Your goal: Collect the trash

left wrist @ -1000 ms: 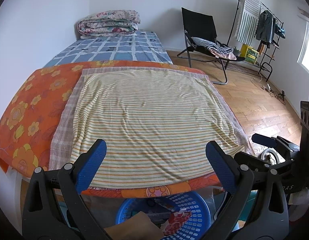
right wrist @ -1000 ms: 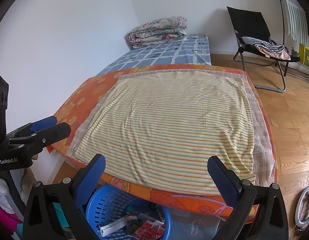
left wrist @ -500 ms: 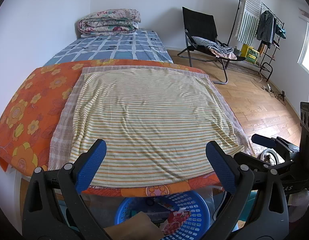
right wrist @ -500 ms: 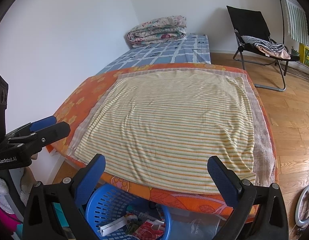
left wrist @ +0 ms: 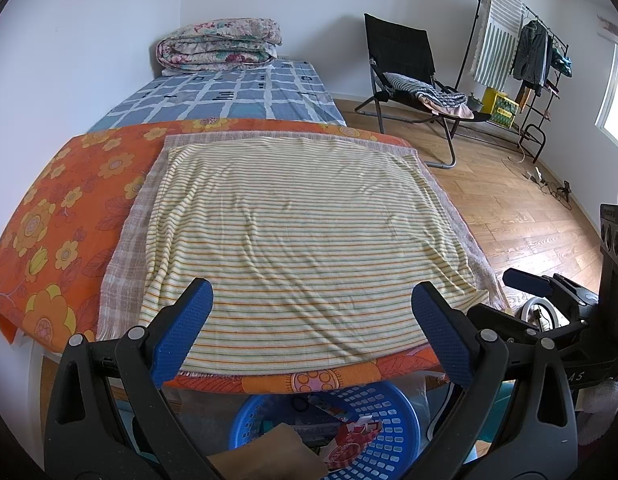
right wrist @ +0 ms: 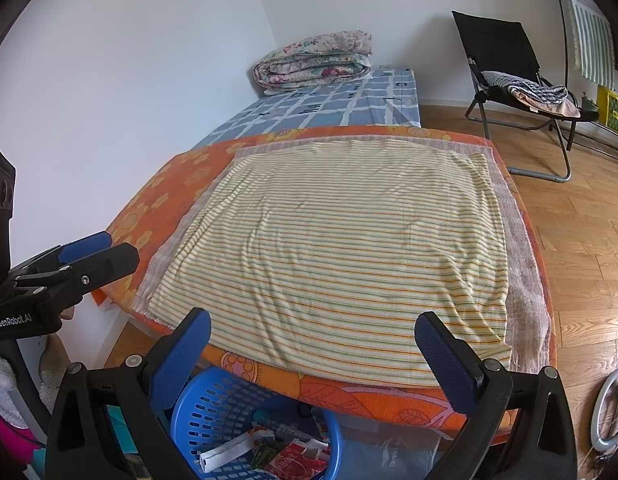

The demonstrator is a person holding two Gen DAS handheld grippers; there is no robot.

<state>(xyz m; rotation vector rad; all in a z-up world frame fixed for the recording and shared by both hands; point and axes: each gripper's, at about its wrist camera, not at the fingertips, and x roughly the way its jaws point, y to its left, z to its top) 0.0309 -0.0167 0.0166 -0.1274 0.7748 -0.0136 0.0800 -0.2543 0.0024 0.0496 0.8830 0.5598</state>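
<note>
Holding wrappers [right wrist: 297, 458] and cardboard [left wrist: 269, 456], blue basket [right wrist: 213, 400] sits below bed.

Place: a bedroom in a home.
Bed: a low bed [left wrist: 237, 96] in a blue checked sheet is carrying a folded floral quilt [left wrist: 219, 42].
Seating: a black folding chair [left wrist: 405, 68] is standing on the wooden plank floor [left wrist: 521, 216].
Laundry: clothes are hanging on a black metal rack [left wrist: 525, 60].

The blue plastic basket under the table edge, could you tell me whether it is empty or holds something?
It holds something: the blue plastic basket contains a red wrapper and a white carton.
</note>
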